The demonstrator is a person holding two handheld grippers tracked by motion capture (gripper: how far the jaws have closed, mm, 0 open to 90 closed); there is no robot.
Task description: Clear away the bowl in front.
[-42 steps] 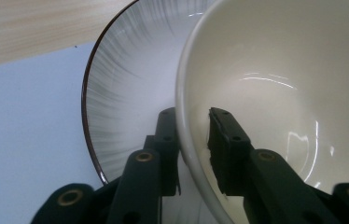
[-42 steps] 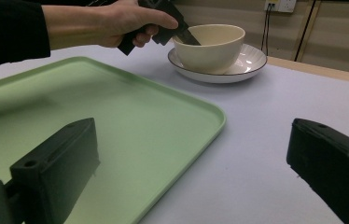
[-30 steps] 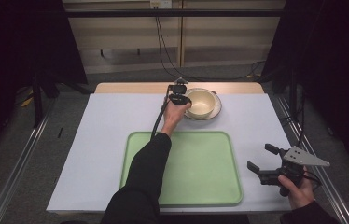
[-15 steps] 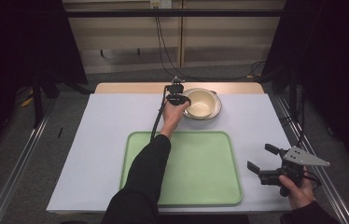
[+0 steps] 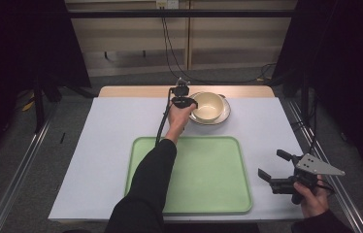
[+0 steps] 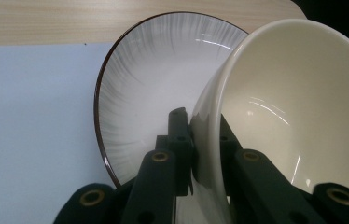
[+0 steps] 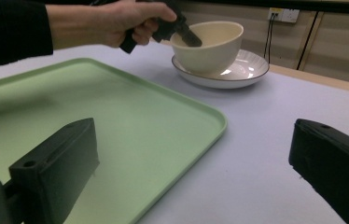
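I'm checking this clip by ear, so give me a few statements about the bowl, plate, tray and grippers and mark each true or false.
1. The left gripper is shut on the bowl rim. True.
2. The bowl sits on the green tray. False: it stands in the plate, beyond the tray.
3. The right gripper holds the plate. False: its jaws are open and empty.
4. The plate has a dark rim. True.
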